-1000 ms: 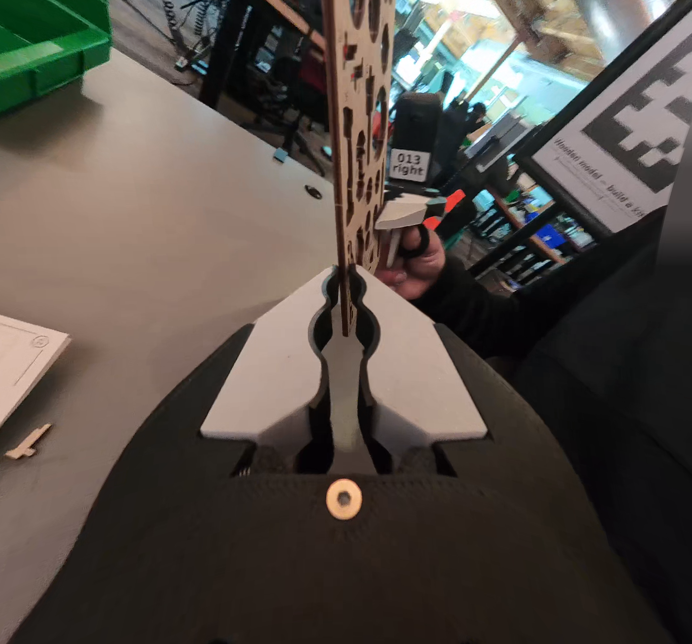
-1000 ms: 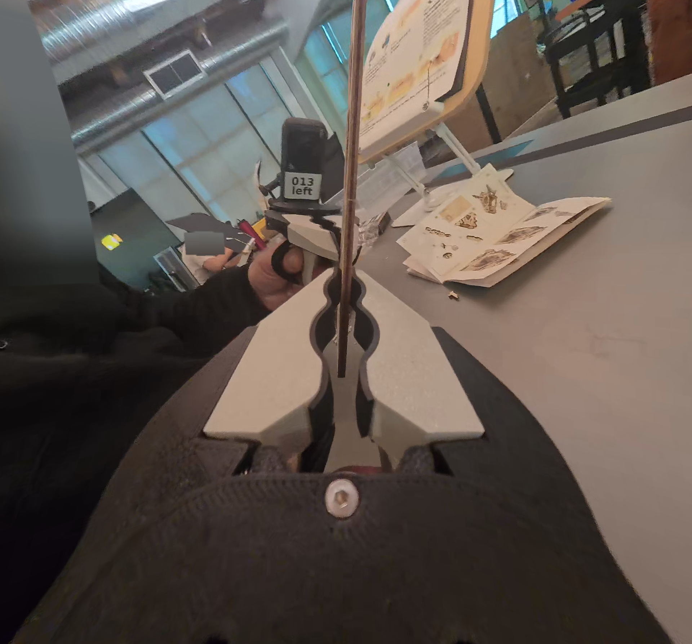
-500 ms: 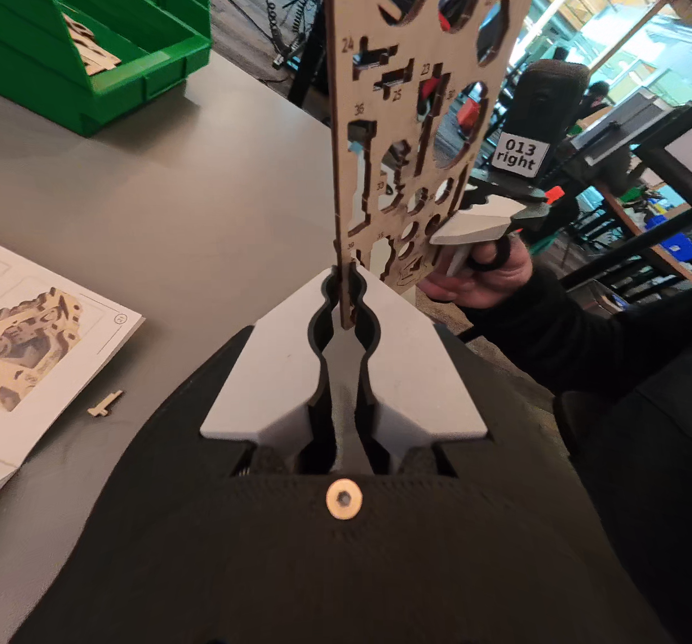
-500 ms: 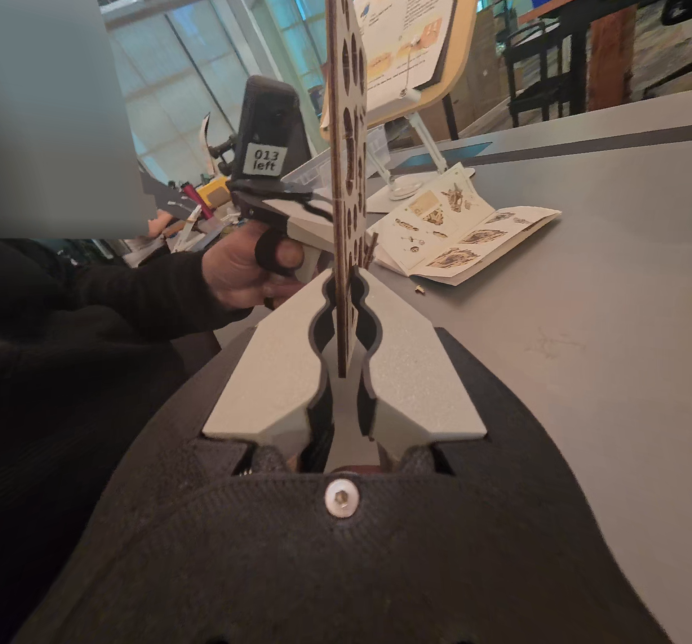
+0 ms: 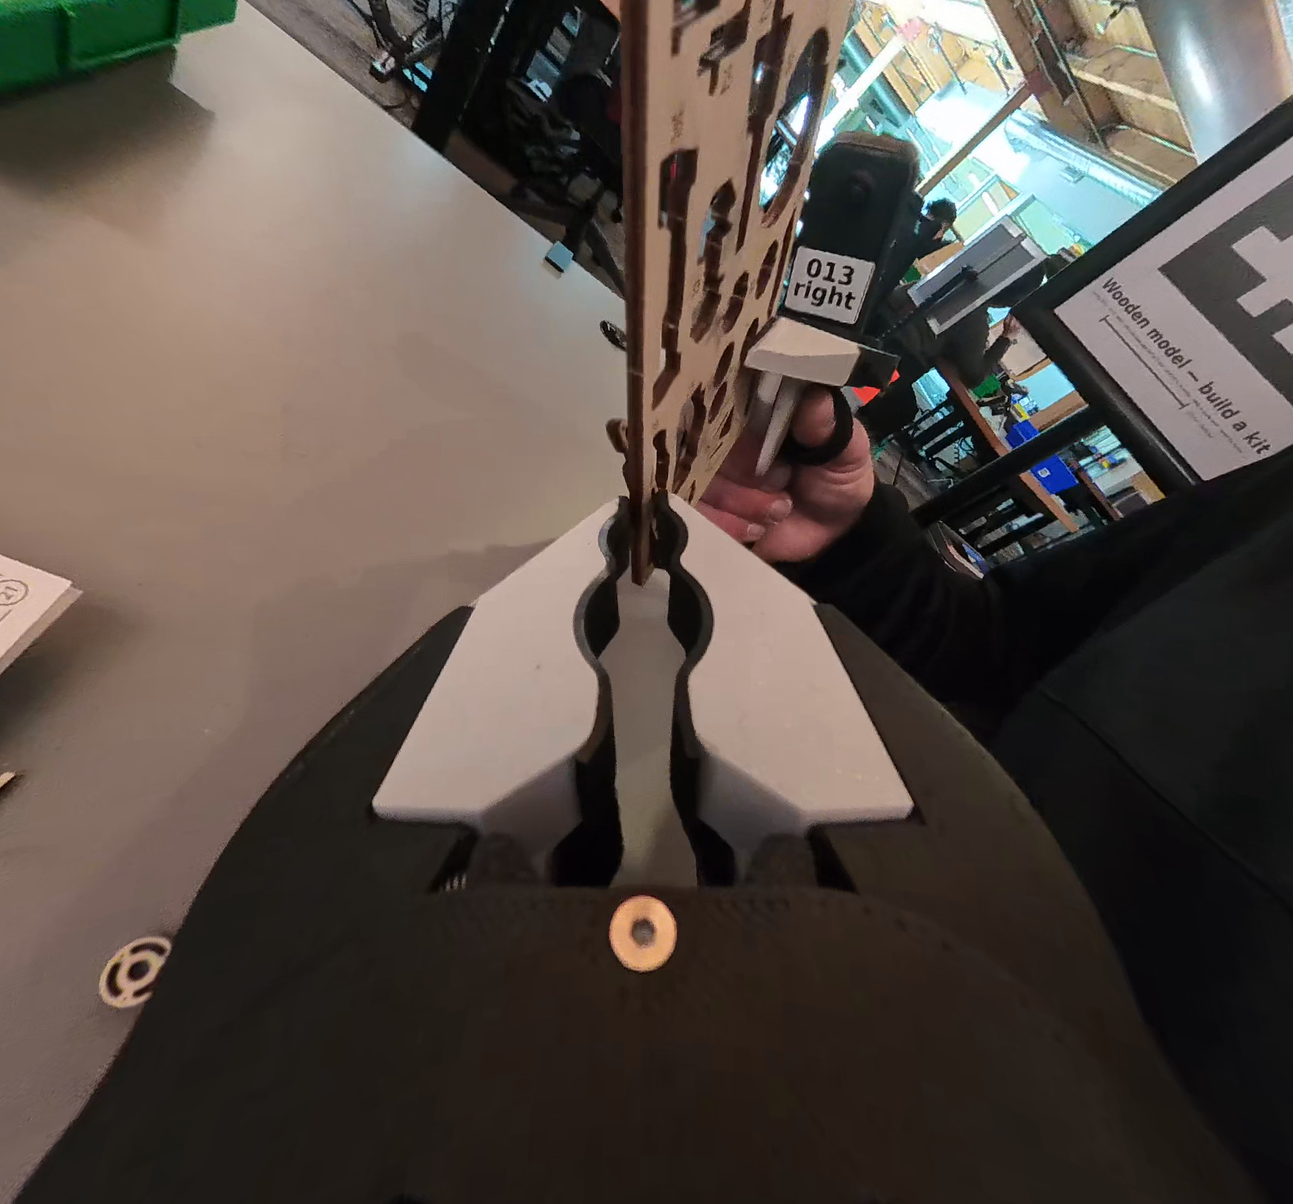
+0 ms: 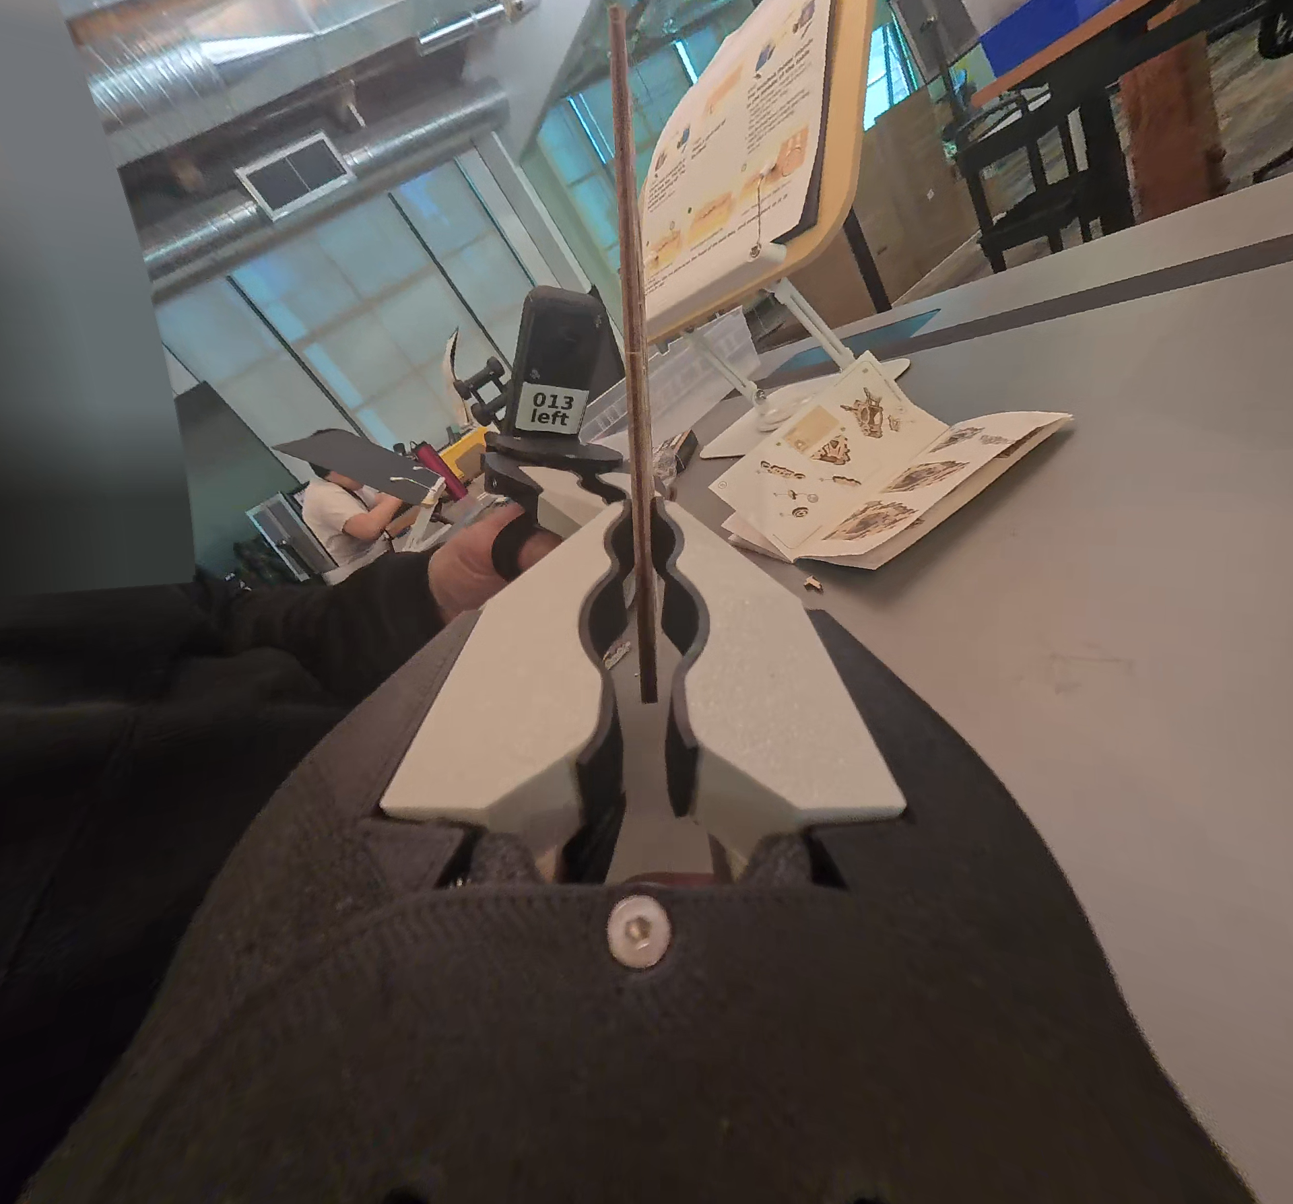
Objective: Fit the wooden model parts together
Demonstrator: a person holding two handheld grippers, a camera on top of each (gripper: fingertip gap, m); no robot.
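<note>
Both grippers, left gripper (image 5: 642, 527) and right gripper (image 6: 640, 541), have jaws clamped on one wooden parts sheet (image 5: 707, 205), which we hold upright above the counter (image 5: 315, 366). Most pieces look punched out already; we see none joined yet.

The wooden sheet (image 6: 633, 345) now shows edge-on in the right wrist view, its face turned away since half a second ago; the booklet (image 5: 28, 611) slips toward the frame's left edge
</note>
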